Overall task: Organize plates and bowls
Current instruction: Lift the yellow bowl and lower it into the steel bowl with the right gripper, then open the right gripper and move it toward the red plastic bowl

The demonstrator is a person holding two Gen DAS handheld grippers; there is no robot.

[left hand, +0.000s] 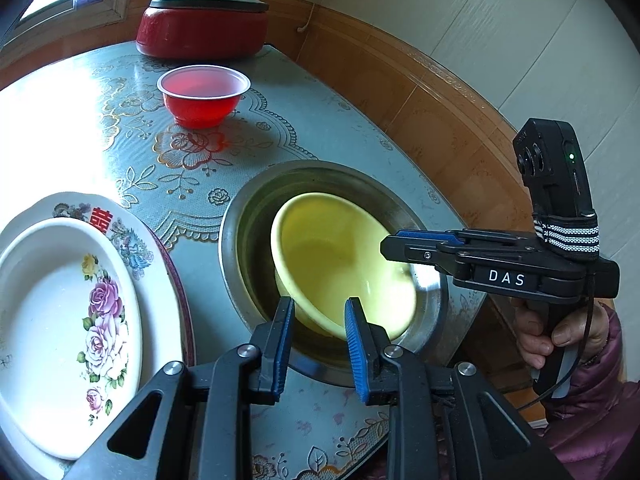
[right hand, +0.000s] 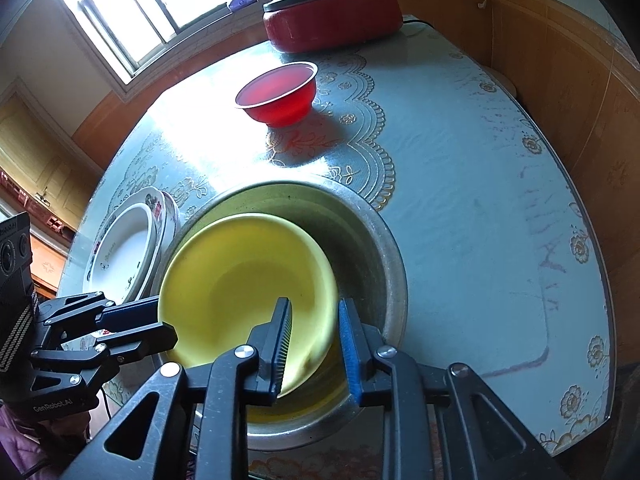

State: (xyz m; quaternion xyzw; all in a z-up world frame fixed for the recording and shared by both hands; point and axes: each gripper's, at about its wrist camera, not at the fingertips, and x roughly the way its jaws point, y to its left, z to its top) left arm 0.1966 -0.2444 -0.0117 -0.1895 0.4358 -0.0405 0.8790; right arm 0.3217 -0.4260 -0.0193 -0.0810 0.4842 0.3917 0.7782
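Note:
A yellow bowl lies tilted inside a steel basin on the table. My left gripper stands at the bowl's near-left rim. Its jaws are slightly apart, and the pads do not press on the rim. My right gripper straddles the bowl's right rim, one finger inside and one outside. A gap shows beside the wall, so it is open. Two stacked flowered plates rest left of the basin. A red plastic bowl sits farther back.
A red lidded pot stands at the table's far end by the window. Wood-panelled wall runs close along the table's right edge. A hand in a purple sleeve holds the right gripper. The patterned cloth right of the basin is bare.

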